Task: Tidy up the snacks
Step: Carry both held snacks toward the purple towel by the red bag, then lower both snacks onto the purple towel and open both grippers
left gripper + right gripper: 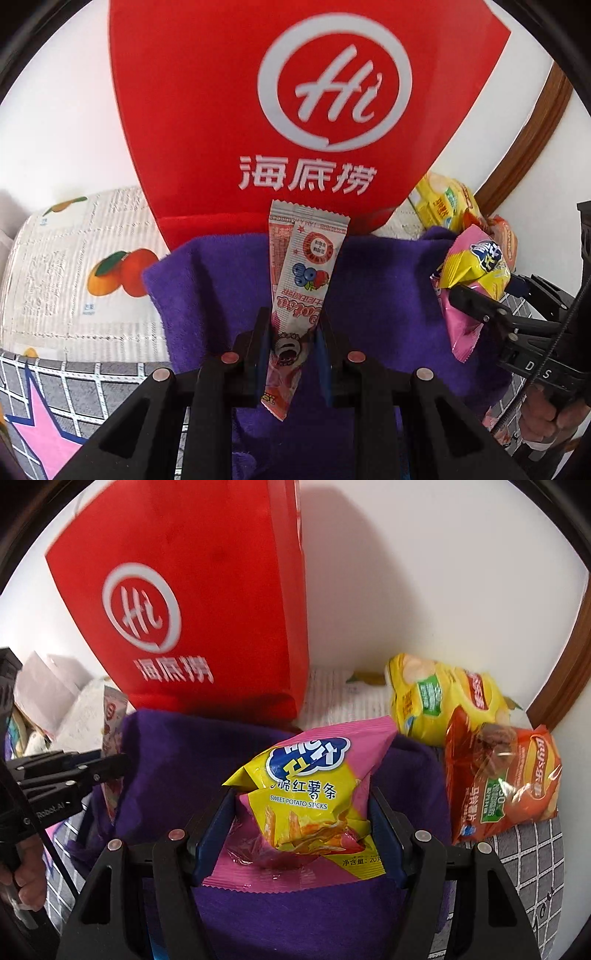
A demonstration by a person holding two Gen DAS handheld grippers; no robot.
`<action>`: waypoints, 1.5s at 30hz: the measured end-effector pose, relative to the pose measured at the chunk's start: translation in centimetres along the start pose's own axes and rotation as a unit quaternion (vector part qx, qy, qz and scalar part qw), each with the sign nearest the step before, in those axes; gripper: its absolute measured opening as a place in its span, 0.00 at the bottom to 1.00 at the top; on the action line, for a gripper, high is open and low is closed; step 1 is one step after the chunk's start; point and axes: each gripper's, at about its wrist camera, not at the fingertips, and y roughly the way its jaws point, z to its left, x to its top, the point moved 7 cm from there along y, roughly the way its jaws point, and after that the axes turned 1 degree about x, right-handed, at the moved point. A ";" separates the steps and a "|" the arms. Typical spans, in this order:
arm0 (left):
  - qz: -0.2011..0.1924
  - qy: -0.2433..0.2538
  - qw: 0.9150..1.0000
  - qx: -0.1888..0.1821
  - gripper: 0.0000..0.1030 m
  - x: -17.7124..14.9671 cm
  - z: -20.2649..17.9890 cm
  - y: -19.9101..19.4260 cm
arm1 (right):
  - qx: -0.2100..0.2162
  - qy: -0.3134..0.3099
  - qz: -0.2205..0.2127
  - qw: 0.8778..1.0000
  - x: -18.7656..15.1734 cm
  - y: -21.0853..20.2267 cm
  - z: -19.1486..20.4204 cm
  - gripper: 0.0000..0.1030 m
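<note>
My left gripper (291, 332) is shut on a long white-and-pink berry snack stick packet (306, 266), held upright over a purple cloth (207, 288) in front of a red "Hi" bag (221, 110). My right gripper (303, 812) is shut on a pink-and-yellow sweet potato sticks bag (310, 794), held above the same purple cloth (177, 760). That bag (472, 269) and the right gripper (480, 306) show at the right of the left wrist view. The left gripper (110, 764) with its packet (110, 716) shows at the left of the right wrist view. The red bag (207, 590) stands behind.
A yellow chip bag (439, 698) and an orange-red chip bag (506, 779) lie at the right by the white wall and a wooden frame (565, 664). A fruit-print pillow (74, 273) lies left. A grey checked sheet (528, 856) covers the surface.
</note>
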 end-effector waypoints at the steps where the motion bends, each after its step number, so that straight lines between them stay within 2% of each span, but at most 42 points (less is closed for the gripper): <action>1: 0.003 0.001 1.000 0.000 0.21 -0.1 -0.2 0.3 | -0.001 0.000 0.003 1.000 -0.2 0.3 -0.1 0.68; 5: 0.012 0.011 1.000 0.001 0.21 -0.4 -0.7 0.9 | -0.007 0.005 0.023 1.000 -0.6 1.2 -0.2 0.68; 25: 0.037 0.008 0.999 0.009 0.23 -0.7 -1.2 2.8 | -0.021 -0.005 0.047 0.999 -1.4 2.7 0.4 0.68; 45: 0.047 0.006 0.999 0.007 0.23 -0.9 -1.5 3.7 | -0.026 -0.003 0.055 0.998 -1.6 3.3 0.2 0.68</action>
